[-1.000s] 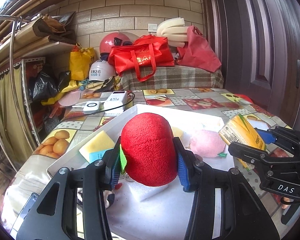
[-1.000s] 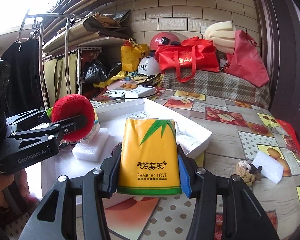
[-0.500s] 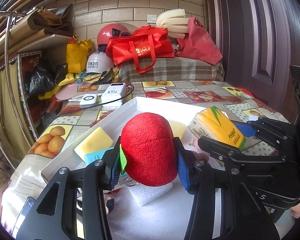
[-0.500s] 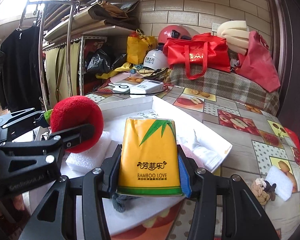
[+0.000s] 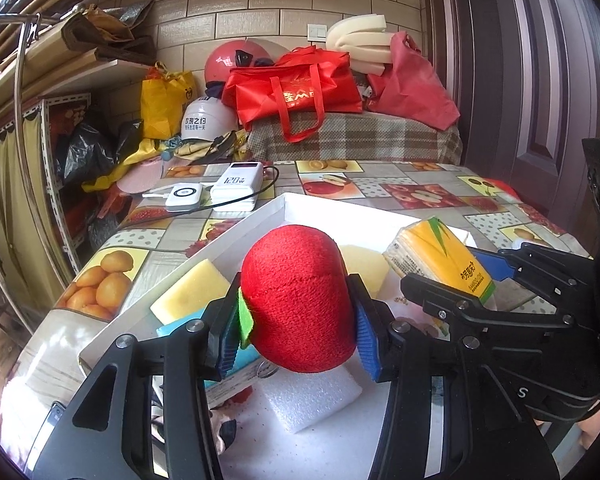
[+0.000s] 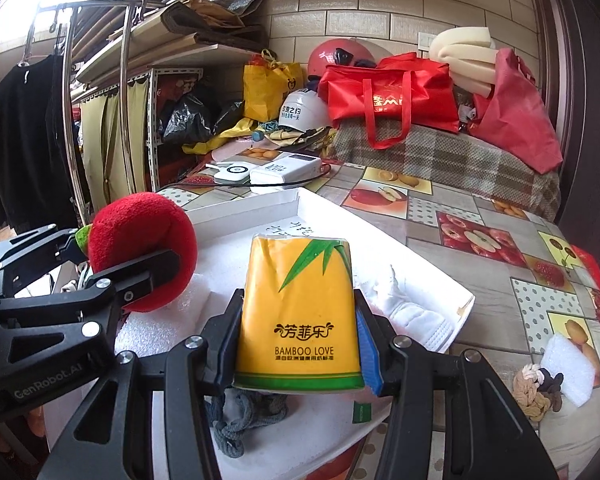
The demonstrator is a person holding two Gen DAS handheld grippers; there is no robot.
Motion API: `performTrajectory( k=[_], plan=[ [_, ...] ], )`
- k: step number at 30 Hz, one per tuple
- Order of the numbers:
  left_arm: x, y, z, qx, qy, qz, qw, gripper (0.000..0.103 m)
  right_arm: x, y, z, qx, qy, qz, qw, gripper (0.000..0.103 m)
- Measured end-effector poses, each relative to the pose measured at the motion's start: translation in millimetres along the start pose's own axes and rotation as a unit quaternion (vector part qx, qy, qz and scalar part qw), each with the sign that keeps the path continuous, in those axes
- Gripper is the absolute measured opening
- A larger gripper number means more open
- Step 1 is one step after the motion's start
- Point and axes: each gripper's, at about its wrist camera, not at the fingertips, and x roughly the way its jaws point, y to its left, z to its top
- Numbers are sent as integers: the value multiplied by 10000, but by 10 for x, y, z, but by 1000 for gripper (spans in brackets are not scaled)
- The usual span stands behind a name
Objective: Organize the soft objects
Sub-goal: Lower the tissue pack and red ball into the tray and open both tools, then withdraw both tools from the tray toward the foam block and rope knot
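Observation:
My left gripper (image 5: 296,332) is shut on a red plush apple (image 5: 300,300) with a green felt leaf, held above the white tray (image 5: 236,236). My right gripper (image 6: 300,340) is shut on a yellow tissue pack (image 6: 300,312) marked BAMBOO LOVE, also over the tray (image 6: 420,264). Each gripper shows in the other's view: the right gripper (image 5: 460,280) with its tissue pack (image 5: 440,256) close on the right, the left gripper (image 6: 112,264) with the apple (image 6: 144,240) on the left. In the tray lie a yellow sponge (image 5: 192,292), a white foam block (image 5: 312,396) and a white folded cloth (image 6: 412,312).
On the fruit-patterned tablecloth to the right of the tray sit a small rope toy (image 6: 536,388) and a white foam pad (image 6: 572,368). Two white power banks (image 5: 236,188) with a black cable lie beyond the tray. Bags and helmets crowd the back; a door stands on the right.
The two grippers have drawn close together over the tray; the right one with the tissue pack has moved leftwards toward the apple. Both grips hold unchanged.

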Motion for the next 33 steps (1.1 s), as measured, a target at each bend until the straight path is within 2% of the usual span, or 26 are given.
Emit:
performTrajectory(
  k=[5,7,8,9,10,11,13,18,22,26,30,33],
  plan=[
    [23,17,9,-9,51,52,10000,51,45,-18,9,65,93,24,9999,51],
    [29,53,9,-84,67,163,9998,52,70,-13,14,66,157,-31,9998,60],
    [21,75,7,-150,51,244,9996,56,78,-30,17,110,178,-113,9997,64],
    [0,110,5,-237,1,347,9991,60,81,-57,18,188,190,-187,9995,75],
    [-17,129,1,-291,-45,412,9987,73,81,-90,20,269,189,-201,9993,81],
    [-41,147,-3,-332,-105,438,9984,87,71,-128,18,355,167,-163,9991,82],
    [-74,138,-10,-321,-195,475,9982,96,55,-162,16,437,123,-172,9988,82],
    [-108,127,-18,-290,-286,469,9981,96,43,-157,17,441,90,-211,9988,83],
    [-199,141,-35,-331,-515,441,9971,96,22,-147,8,418,25,-230,9989,89],
    [-317,97,-51,-251,-822,444,9953,96,-105,-121,-9,361,-288,-296,9985,90],
    [-401,53,-79,-256,-869,453,9949,96,-232,-157,-85,396,-335,-200,9985,90],
    [-451,6,-101,-312,-857,446,9948,96,-470,-206,-168,441,-716,-65,9964,93]
  ],
)
